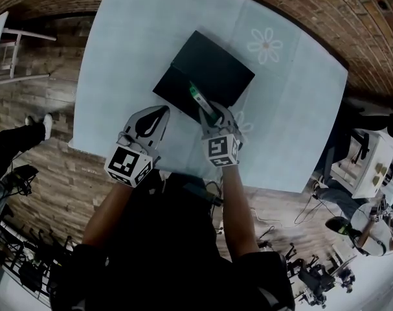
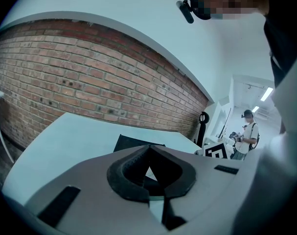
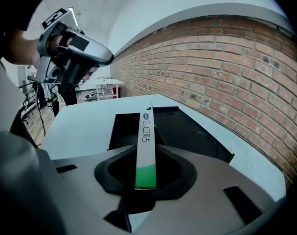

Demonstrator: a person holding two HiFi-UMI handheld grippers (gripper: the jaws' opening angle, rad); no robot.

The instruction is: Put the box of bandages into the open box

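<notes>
Cool, even indoor light, heavily bent by wide lenses

The table [image 1: 293,109] is lit brightly and evenly, while the floor [image 1: 60,173] around it is left dim; the open box [image 1: 209,70] is rendered near-featureless black. Straight edges are bowed, corners are vignetted black, strip lamps [image 2: 265,94] are blown out, and the nearest foreground is softened.

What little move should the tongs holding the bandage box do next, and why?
Probably lower the right tongs a little, then open them. They pinch the box of bandages on its thin edge, and in the head view it hangs over the open black box, not yet lying inside. The left tongs hold nothing, so they need not help.
</notes>
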